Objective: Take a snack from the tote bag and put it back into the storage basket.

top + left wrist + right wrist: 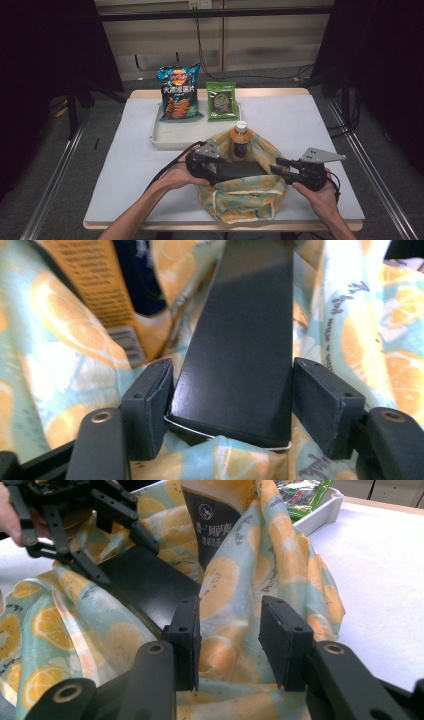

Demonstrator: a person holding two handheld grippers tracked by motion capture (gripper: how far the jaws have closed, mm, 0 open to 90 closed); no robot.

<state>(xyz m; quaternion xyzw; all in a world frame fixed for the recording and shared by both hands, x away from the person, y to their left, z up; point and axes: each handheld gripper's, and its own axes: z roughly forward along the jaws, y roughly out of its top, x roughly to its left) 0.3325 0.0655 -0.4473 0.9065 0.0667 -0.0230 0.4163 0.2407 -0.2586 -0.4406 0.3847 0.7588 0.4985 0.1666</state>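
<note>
Box (235,355), black and flat, lies in the mouth of the fruit-print bag (250,192) on the counter (310,125), long axis between the hands; left gripper (232,402) clamps its end, right gripper (229,645) pinches bag cloth

The soft cloth bag (247,197) was pale teal, printed with orange slices; the flat black box (240,355) in it was plain; the plastic bottle (241,140) amber with a white cap.
</note>
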